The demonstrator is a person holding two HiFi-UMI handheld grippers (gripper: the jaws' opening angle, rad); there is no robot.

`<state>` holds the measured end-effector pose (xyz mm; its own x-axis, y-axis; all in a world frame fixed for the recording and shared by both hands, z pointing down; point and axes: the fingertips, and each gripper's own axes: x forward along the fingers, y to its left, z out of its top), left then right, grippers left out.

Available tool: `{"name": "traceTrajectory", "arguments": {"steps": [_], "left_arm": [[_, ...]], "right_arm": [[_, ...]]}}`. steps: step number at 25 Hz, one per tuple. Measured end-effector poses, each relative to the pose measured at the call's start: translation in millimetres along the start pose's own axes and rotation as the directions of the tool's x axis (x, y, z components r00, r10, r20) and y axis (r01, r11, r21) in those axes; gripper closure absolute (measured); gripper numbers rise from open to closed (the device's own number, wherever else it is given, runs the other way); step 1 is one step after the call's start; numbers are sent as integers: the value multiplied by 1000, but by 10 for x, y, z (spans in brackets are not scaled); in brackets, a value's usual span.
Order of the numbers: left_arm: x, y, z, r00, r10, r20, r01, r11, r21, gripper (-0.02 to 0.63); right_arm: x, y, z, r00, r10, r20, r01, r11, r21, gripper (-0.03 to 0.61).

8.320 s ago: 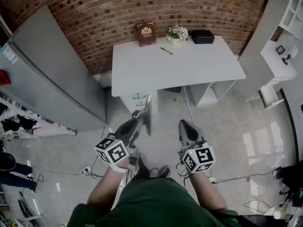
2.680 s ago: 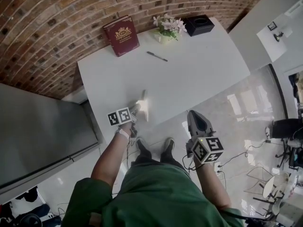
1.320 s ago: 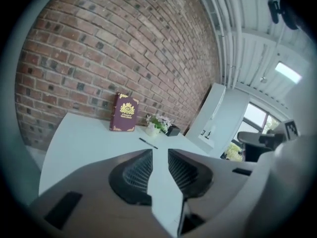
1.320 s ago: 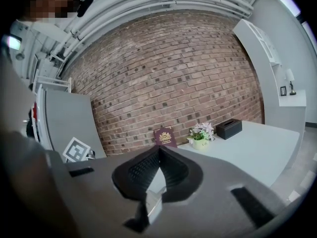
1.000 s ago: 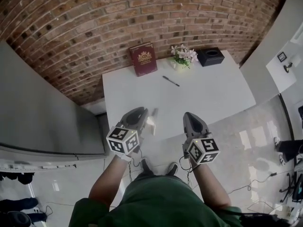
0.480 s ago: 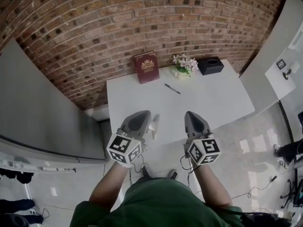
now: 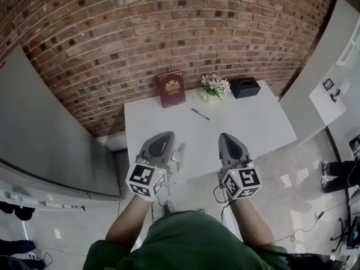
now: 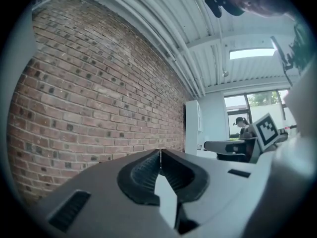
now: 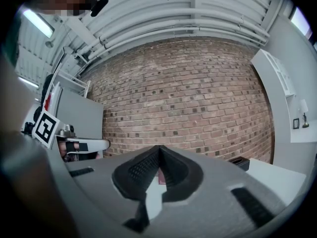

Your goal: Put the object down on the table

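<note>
**A:** Grey jaws on the left gripper (image 8: 160, 156), pressed together on nothing?
**B:** Yes, and the right gripper (image 9: 159, 151) likewise.
**A:** Where's the object (image 7: 179, 153)?
**B:** Flat and pale, at the near edge of the bench (image 7: 247, 122), just right of the left gripper.

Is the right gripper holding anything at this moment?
No: the right gripper view shows the right gripper with its jaws together and nothing between them.

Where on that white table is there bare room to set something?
The white table is bare across its middle and right, in front of the black pen. Crowded: the back edge, with dark red book, white flowers, black box.
</note>
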<state>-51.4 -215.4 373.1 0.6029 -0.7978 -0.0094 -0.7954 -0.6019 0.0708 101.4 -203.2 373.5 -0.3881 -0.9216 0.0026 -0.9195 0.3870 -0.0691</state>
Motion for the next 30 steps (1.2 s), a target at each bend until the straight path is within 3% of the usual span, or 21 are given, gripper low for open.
{"name": "traceTrajectory", "arguments": {"steps": [12, 17, 30], "left_arm": [[18, 9, 188, 999, 25, 48, -25, 1000, 4, 603], [15, -2, 209, 998, 21, 53, -19, 999, -37, 603], [26, -43, 135, 999, 18, 39, -15, 998, -58, 603]], "right_arm": [[-35, -8, 296, 994, 14, 105, -7, 998, -67, 575], [-35, -3, 284, 994, 18, 105, -10, 998, -70, 575], [-55, 23, 157, 996, 29, 80, -25, 998, -55, 575]]}}
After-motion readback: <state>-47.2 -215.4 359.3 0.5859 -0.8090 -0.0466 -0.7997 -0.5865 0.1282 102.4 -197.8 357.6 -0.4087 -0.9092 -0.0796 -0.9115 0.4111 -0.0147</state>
